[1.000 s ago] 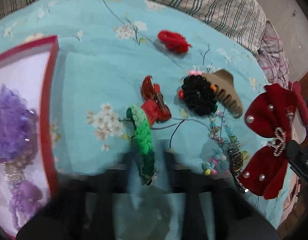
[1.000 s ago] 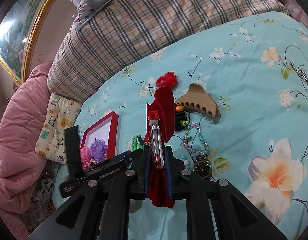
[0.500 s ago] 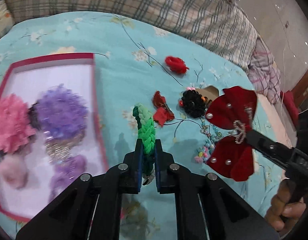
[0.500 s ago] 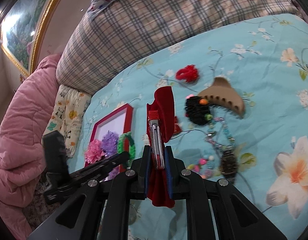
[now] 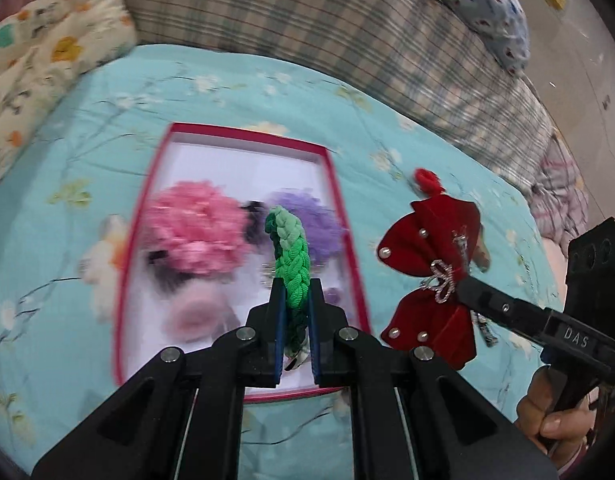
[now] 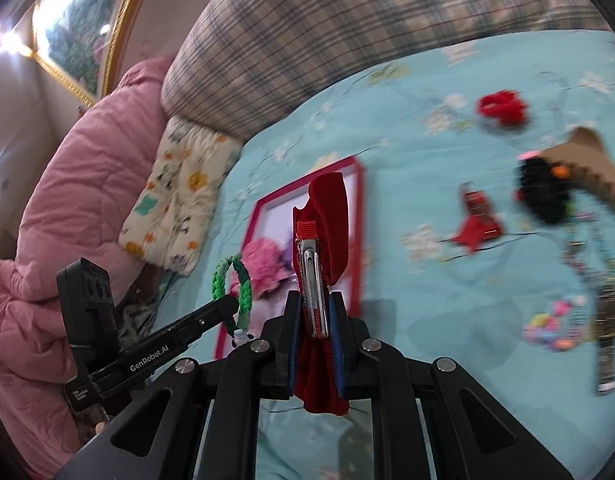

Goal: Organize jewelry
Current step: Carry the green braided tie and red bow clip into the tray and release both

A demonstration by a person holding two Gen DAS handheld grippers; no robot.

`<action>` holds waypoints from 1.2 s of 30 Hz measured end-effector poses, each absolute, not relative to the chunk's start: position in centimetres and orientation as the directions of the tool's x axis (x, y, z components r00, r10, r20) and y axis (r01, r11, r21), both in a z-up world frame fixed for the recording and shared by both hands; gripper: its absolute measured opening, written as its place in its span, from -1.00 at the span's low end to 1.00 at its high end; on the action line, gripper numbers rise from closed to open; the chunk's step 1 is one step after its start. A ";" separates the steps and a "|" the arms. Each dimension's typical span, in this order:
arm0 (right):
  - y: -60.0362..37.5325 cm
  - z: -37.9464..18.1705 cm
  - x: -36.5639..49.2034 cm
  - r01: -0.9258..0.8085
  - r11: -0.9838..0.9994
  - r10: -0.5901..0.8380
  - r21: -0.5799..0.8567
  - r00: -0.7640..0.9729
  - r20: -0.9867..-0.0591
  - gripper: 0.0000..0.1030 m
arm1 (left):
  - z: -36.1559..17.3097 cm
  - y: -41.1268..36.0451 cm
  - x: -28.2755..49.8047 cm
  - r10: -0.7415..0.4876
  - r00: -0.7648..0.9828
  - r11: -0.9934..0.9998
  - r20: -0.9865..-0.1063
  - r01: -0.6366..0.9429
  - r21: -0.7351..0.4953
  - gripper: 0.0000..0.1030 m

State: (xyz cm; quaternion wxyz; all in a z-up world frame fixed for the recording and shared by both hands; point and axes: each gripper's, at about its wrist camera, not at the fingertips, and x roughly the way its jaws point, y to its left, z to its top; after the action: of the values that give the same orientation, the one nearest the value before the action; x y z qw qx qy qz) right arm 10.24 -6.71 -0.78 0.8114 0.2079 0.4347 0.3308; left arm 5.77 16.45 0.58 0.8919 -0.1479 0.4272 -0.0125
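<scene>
My left gripper [image 5: 294, 312] jaws are pinching the green braided band [image 5: 291, 256] right above the red box [image 5: 347, 240]; right gripper [image 6: 315, 320] clamps the red bow [image 6: 327, 216] nearby. I'd drop low onto bare white floor beside the pink scrunchie [image 5: 195, 232], then release.

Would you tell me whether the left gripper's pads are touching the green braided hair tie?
Touching. In the left wrist view, the left gripper has both pads pressed against the green braided hair tie, which stands up between them with no gap on either side.

Two hair flowers [image 5: 195, 236] lie inside the box [image 5: 243, 134] on the bedspread [image 5: 59, 280].
</scene>
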 end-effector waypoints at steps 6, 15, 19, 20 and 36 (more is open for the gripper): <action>-1.5 -2.4 10.4 -0.388 0.645 0.764 0.658 0.316 -0.563 -0.75 | -1.0 19.4 5.4 -0.101 0.619 0.948 -0.779 -0.178 -0.264 -0.85; 1.8 -6.4 11.9 -0.372 0.711 0.699 0.597 0.272 -0.662 -0.74 | -4.7 21.0 6.3 -0.058 0.560 0.949 -0.827 -0.226 -0.220 -0.84; 2.0 -6.4 11.7 -0.385 0.731 0.675 0.563 0.290 -0.678 -0.66 | -5.3 20.9 6.3 -0.067 0.547 0.946 -0.835 -0.230 -0.227 -0.84; 1.9 -6.2 11.6 -0.387 0.737 0.668 0.554 0.295 -0.684 -0.65 | -5.3 20.9 6.2 -0.062 0.544 0.946 -0.837 -0.236 -0.223 -0.84; 0.1 -5.1 10.8 -0.372 0.732 0.678 0.571 0.312 -0.666 -0.31 | -2.6 20.9 4.6 -0.007 0.577 0.949 -0.817 -0.253 -0.187 0.11</action>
State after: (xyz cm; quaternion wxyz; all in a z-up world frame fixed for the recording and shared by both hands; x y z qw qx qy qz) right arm 10.85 0.07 -5.12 0.7944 0.1580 0.4846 0.3304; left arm 4.64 20.92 -2.59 0.8764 -0.1432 0.4544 0.0702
